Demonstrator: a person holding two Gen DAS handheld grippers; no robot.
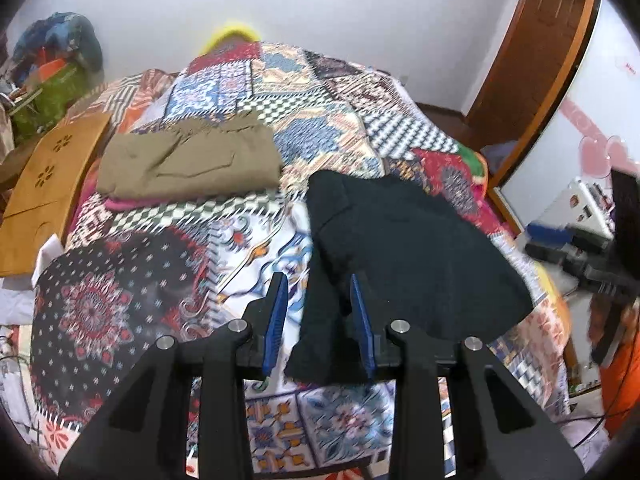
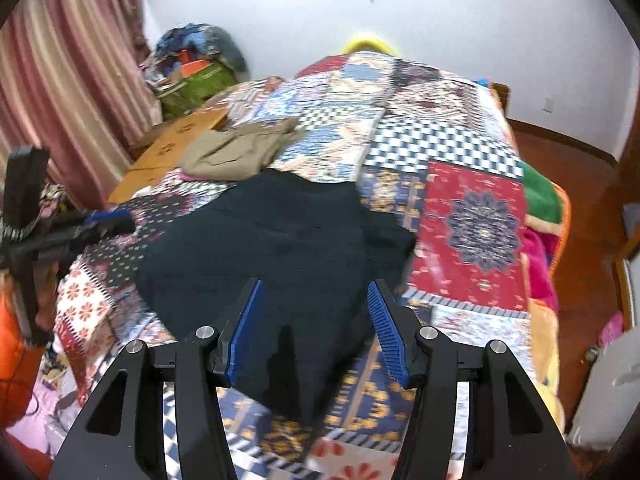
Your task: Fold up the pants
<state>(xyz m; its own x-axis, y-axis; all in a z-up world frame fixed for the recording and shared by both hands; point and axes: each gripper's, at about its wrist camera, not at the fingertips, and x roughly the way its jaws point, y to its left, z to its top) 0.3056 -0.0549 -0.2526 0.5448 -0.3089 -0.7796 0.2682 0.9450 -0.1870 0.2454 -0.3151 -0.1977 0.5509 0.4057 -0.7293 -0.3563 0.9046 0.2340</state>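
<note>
I am tilting both hand-held grippers down over the bed (image 1: 168, 240): left hand-held gripper (image 1: 319, 320) and right hand-held gripper (image 2: 316, 332) each gripping the dark pants (image 1: 404, 236) at its near edge.

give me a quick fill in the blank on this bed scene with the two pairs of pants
1. The pants hanging between the pads of both hand-held grippers are ____ in colour.
2. The already folded pants farther up the bed are ____ in colour.
3. Both pairs lie on a ____ bedspread.
4. Left of the folded pair lies a flat ____ board.

Missing words: black; khaki; patchwork; wooden
</note>
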